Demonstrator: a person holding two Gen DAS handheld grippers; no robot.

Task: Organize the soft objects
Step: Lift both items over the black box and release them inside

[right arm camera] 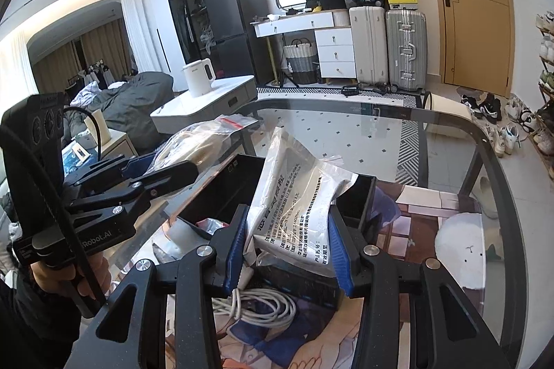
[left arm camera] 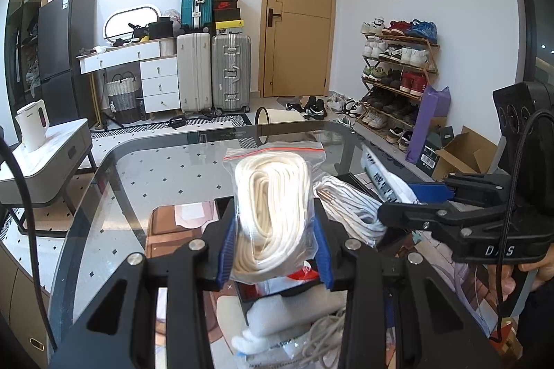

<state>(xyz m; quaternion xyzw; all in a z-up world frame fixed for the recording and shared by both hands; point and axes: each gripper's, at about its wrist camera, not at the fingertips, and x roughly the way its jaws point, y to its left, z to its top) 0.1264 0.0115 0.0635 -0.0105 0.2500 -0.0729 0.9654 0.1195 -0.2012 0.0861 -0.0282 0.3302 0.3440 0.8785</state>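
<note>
Clear plastic, slippery stuff, so I pinch both bags low on the body where the contents give the pads something to bite. My left hand-held gripper (left arm camera: 273,251) is clamped on the zip bag of white rope (left arm camera: 273,206), which stands upright between the blue pads, its red-striped seal on top, lifted clear of the glass worktop (left arm camera: 138,168). My right hand-held gripper (right arm camera: 289,251) squeezes the printed white pouch (right arm camera: 294,195), tilted, its top corner leaning left. Both bags hang over the black bin (right arm camera: 221,192) at the worktop's middle, which I judge to be the collecting place. Holding them side by side, apart, keeps the crinkly plastic from snagging. Loose white cable (right arm camera: 256,303) lies coiled below my right jaws, not yet sorted. A second rope bundle (left arm camera: 349,209) rests just behind the first bag.
</note>
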